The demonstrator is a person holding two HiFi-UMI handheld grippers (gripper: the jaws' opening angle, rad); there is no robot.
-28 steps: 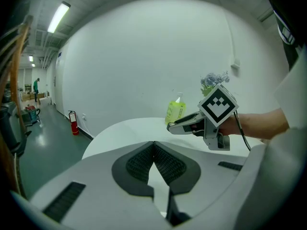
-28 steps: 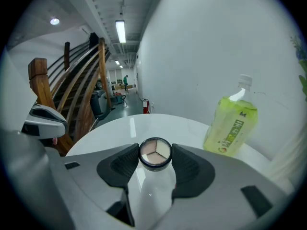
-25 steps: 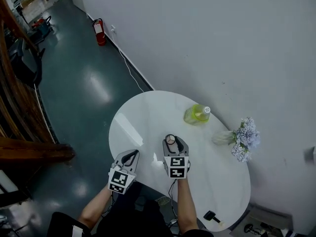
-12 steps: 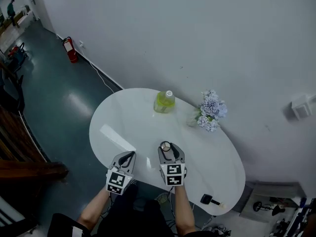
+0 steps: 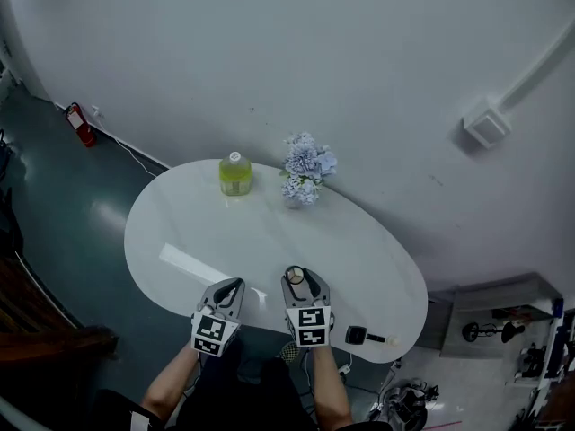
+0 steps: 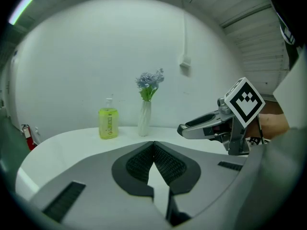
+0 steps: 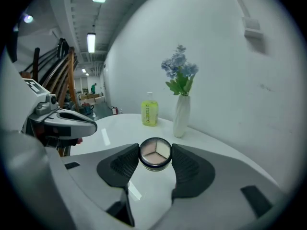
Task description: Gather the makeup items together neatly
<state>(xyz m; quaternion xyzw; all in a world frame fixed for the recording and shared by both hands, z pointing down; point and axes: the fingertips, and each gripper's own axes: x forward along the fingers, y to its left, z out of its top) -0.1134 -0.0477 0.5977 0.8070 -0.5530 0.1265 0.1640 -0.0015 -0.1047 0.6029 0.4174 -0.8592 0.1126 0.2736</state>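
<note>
A round compact (image 7: 155, 153) with three pale powder sections sits pinched between the pads of my right gripper (image 7: 154, 158), held just above the white table (image 5: 198, 232). In the head view the compact (image 5: 294, 275) shows at the tips of the right gripper (image 5: 296, 277), near the table's front edge. My left gripper (image 5: 235, 285) hovers beside it to the left, its jaws closed together with nothing between them (image 6: 154, 145). A black makeup item with a pale tip (image 5: 359, 335) lies at the table's front right edge.
A yellow-green pump bottle (image 5: 234, 174) and a white vase of blue flowers (image 5: 305, 169) stand at the far side of the table by the wall. A red fire extinguisher (image 5: 79, 123) stands on the dark floor at the left.
The head view has swung to the right, so the bottle, vase and table sit further left in the picture. Both grippers keep their places, and the compact stays in the right one.
</note>
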